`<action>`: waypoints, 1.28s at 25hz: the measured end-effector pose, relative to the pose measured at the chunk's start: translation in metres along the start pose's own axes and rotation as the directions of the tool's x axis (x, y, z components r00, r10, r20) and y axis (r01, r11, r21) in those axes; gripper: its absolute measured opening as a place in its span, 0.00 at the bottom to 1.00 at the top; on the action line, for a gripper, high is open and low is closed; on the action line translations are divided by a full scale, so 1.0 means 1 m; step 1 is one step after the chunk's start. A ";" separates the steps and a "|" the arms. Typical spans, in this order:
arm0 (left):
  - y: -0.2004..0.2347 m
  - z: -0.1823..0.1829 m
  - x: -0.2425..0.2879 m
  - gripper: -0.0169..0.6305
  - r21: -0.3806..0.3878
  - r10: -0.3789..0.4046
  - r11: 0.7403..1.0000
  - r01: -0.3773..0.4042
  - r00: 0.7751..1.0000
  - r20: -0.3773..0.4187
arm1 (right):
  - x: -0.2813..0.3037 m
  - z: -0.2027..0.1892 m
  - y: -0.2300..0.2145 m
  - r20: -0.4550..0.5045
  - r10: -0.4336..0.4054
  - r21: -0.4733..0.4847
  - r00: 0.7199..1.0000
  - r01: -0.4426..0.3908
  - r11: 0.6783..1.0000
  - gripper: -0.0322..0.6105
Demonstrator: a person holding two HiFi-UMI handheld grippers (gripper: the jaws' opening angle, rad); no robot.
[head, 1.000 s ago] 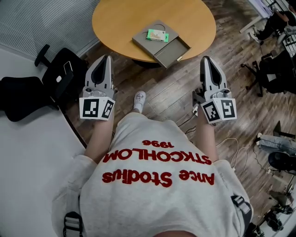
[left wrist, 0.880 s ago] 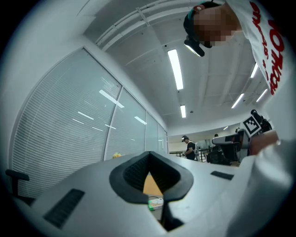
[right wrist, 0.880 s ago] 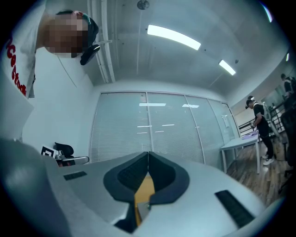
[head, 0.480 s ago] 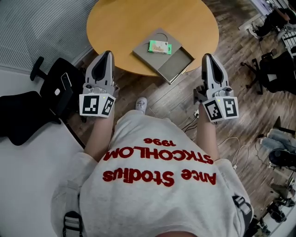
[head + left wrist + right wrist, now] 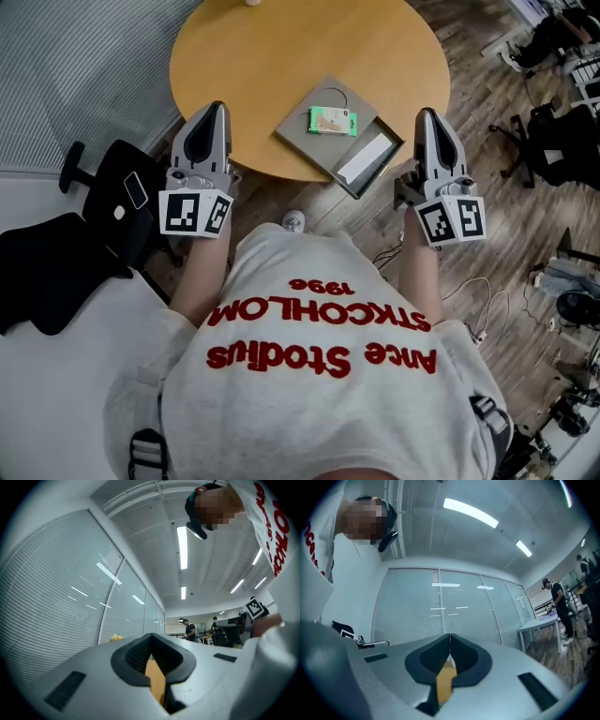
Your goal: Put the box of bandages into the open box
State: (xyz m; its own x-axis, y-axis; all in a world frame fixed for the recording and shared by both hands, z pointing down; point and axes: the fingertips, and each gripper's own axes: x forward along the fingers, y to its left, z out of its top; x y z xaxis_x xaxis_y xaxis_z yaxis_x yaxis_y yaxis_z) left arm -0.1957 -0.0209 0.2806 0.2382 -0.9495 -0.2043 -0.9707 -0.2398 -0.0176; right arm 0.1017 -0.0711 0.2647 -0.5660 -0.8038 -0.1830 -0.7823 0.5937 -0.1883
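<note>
Nearest the head camera, the person's grey sweatshirt (image 5: 323, 375) with red lettering filled the lower frame, and both arms reached forward from it. On either side, just short of the table's near edge, the left gripper (image 5: 214, 109) and the right gripper (image 5: 428, 114) pointed ahead, well apart from each other. Each pair of tongs was fully closed with nothing between the jaws (each gripper's own view showed the dark pads meeting along a single seam). A white shoe (image 5: 293, 221) showed on the wooden floor (image 5: 487, 216) between them. Beyond lay the round wooden table (image 5: 244, 66), carrying the grey open box (image 5: 319, 142) near its front edge, its pale tray (image 5: 367, 160) angled toward the right gripper. The green box of bandages (image 5: 333, 120) lay on the box's flat grey top, just beside the tray and not inside it. A black office chair (image 5: 117, 192) stood off to the left.
</note>
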 end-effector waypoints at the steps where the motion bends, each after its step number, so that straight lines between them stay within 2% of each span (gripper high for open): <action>1: 0.004 -0.001 0.004 0.04 -0.002 -0.005 1.000 0.005 1.000 -0.001 | 0.005 -0.001 -0.001 0.001 -0.006 0.003 1.000 0.006 1.000 0.06; 13: 0.014 -0.025 0.024 0.04 -0.031 -0.007 1.000 0.005 0.999 -0.048 | 0.031 -0.019 -0.011 -0.030 -0.002 0.042 1.000 0.004 0.999 0.06; 24: -0.003 -0.010 0.071 0.04 0.014 0.064 0.998 -0.063 0.998 -0.017 | 0.077 0.007 -0.052 -0.002 0.125 0.044 0.992 -0.125 0.991 0.06; 32: -0.005 -0.021 0.077 0.04 0.012 0.102 0.995 -0.102 0.995 -0.017 | 0.096 -0.005 -0.054 -0.008 0.188 0.066 0.982 -0.187 0.980 0.06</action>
State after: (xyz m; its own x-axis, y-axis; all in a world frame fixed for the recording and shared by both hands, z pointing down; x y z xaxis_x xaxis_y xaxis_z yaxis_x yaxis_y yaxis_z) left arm -0.1719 -0.0976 0.2854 0.1382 -0.9723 -0.1883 -0.9902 -0.1391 -0.0083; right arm 0.0883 -0.1807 0.2622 -0.7050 -0.6781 -0.2077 -0.6436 0.7347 -0.2143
